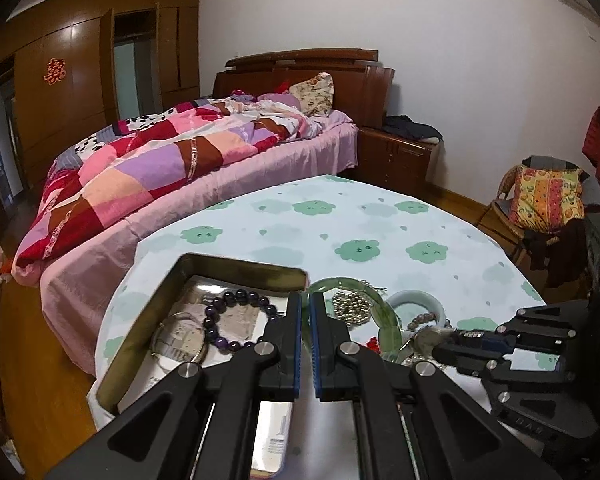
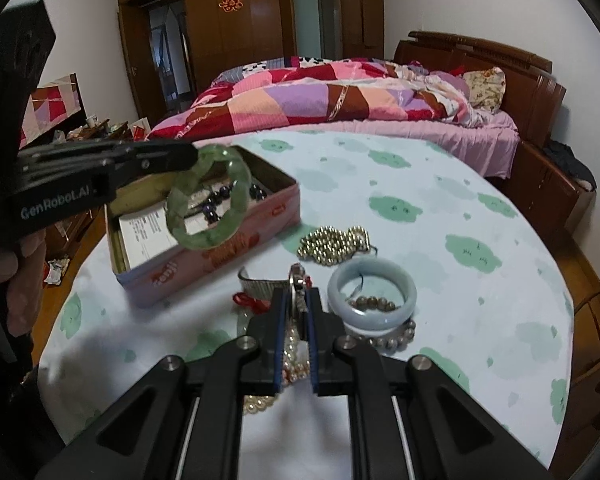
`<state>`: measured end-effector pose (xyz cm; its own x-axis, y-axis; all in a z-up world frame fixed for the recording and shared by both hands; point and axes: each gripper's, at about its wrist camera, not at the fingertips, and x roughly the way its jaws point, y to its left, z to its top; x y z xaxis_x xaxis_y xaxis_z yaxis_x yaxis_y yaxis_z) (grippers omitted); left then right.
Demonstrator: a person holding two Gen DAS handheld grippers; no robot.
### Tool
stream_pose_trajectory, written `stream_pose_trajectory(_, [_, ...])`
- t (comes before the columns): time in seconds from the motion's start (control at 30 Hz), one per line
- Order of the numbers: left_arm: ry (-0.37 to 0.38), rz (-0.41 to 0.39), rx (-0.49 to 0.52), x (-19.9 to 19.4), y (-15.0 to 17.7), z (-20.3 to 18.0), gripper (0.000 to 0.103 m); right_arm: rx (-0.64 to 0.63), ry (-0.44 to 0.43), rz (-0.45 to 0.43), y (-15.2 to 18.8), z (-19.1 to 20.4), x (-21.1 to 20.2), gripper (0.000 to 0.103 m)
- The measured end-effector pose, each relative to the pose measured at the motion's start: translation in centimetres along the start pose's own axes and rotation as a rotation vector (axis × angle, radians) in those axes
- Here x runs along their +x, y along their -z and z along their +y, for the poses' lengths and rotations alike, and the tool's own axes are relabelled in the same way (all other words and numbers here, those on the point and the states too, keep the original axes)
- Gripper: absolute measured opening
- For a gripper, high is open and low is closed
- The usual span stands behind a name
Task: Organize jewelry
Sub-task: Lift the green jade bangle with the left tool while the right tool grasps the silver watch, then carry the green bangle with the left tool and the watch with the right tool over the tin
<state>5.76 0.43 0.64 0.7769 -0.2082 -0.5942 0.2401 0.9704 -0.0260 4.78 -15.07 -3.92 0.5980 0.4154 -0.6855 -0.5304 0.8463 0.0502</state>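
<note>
Left gripper (image 2: pixel 192 158) is up over the open tin (image 2: pixel 204 240), jaws pinching the rim of a green translucent bangle (image 2: pixel 208 196), which hangs in the air above the tin's near edge, clear of the desk (image 2: pixel 480 280). In the left wrist view the same jaws are pressed nearly together w/ the green band caught between them.

Inside the tin: a purple bead bracelet (image 1: pixel 236 320), a thin metal ring-type bangle (image 1: pixel 180 340) beside it, plus some printed paper underneath.

Right gripper (image 2: pixel 297 300) is lower and closer to the desk, jaws squeezed onto a silvery watch (image 2: pixel 296 280); its case sticks out just past the tips and the metal strap (image 2: pixel 260 286) trails to the left. Can't tell if the strap end touches the cloth or not.

Rest of the jewelry on the desk: a pile of gold-ish beads (image 2: pixel 334 242) near the tin, a pale blue-white jade bangle (image 2: pixel 372 294) just right of the right gripper w/ a grey bead bracelet (image 2: pixel 384 332) partly inside and under it, a pearl string (image 2: pixel 288 372) under the right jaws, and a bit of red cord (image 2: pixel 252 302) by the strap.

Bed (image 2: pixel 340 100) w/ patchwork quilt behind the desk.
</note>
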Motion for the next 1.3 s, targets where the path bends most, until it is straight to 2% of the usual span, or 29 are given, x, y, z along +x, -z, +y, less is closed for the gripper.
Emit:
stream_pose_trajectory(0.63, [-0.071, -0.016, -0.095, -1.6, 1.1, 5.5, 0.003, -0.084, -0.006, -0.047, -4.0, 3.1, 0.6, 0.012])
stream_pose_trajectory(1.3, [-0.114, -0.030, -0.120, -2.0, 1.2, 8.8, 0.003, -0.159, -0.040, -0.094, -7.9, 6.8, 2.1, 0.011])
